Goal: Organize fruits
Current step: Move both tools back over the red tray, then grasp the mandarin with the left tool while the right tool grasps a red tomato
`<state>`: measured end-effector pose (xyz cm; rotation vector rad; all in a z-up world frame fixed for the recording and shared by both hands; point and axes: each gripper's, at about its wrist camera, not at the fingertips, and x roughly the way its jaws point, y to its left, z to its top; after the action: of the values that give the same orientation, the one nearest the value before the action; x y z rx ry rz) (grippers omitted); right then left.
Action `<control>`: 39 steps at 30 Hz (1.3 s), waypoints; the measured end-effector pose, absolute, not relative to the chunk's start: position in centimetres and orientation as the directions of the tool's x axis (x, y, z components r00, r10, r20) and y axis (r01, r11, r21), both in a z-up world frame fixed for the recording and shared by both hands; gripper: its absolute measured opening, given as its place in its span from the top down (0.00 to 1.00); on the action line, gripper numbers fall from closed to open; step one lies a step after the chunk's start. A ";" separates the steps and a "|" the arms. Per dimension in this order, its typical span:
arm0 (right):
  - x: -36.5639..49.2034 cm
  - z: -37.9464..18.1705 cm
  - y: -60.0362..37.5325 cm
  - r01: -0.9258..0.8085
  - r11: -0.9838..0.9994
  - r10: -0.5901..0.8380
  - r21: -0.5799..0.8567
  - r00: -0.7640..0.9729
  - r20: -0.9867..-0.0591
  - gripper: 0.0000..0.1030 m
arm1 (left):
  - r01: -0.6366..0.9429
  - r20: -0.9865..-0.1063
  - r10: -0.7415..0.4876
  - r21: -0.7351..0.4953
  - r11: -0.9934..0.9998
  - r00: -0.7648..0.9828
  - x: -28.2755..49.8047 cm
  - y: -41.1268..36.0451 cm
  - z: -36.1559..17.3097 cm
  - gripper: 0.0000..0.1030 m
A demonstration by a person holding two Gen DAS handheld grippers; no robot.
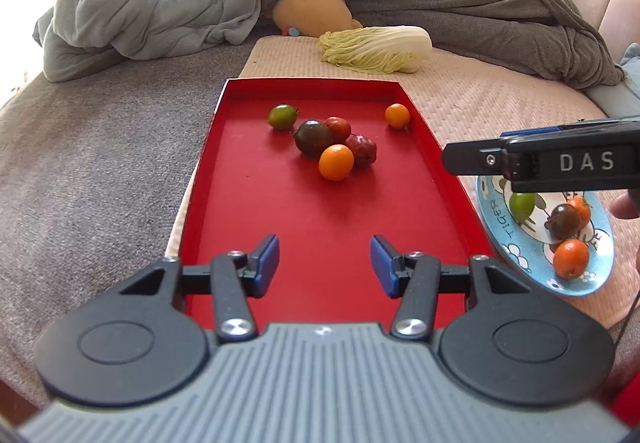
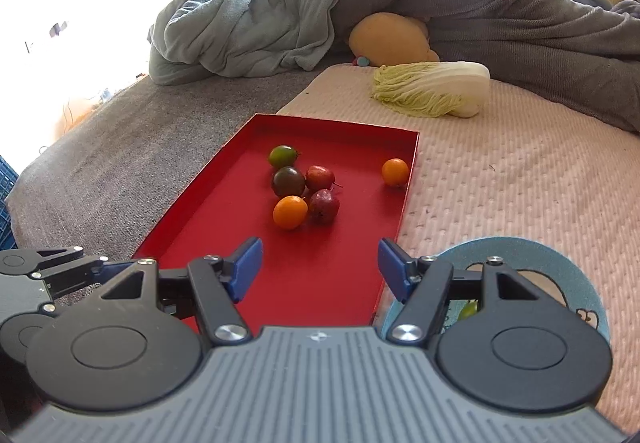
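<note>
Six fruits still sit in our red tray (image 1: 248, 203); four already rest on the blue plate (image 1: 496, 243) just beside it. Our left gripper (image 1: 324, 263) and right gripper (image 2: 320, 269) hover spread and empty, so we judge the sorting under halfway.

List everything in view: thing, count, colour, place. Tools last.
Tray: 1, red, on the bed.
Tray fruits: 6; green, dark, two reddish, two orange.
Plate: 1, blue, right of tray.
Plate fruits: 4 visible; green, dark, two orange.
Cabbage: 1, pale green, beyond tray.
Blankets: grey, behind.
Cushion: 1, yellow, under blankets.
Left tool: open, over tray.
Right tool: open, at tray's right edge.
</note>
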<state>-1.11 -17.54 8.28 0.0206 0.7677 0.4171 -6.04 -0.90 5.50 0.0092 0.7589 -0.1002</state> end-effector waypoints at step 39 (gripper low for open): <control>6.5 3.7 -15.3 -0.356 0.922 0.359 0.153 0.635 -0.685 0.39 | 0.181 -0.700 -0.186 -0.081 0.980 0.689 5.3 -1.7 0.9 0.70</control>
<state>6.52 -15.32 3.74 0.0041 0.7833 0.4082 5.34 -1.71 0.94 -0.0058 0.7836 -0.2051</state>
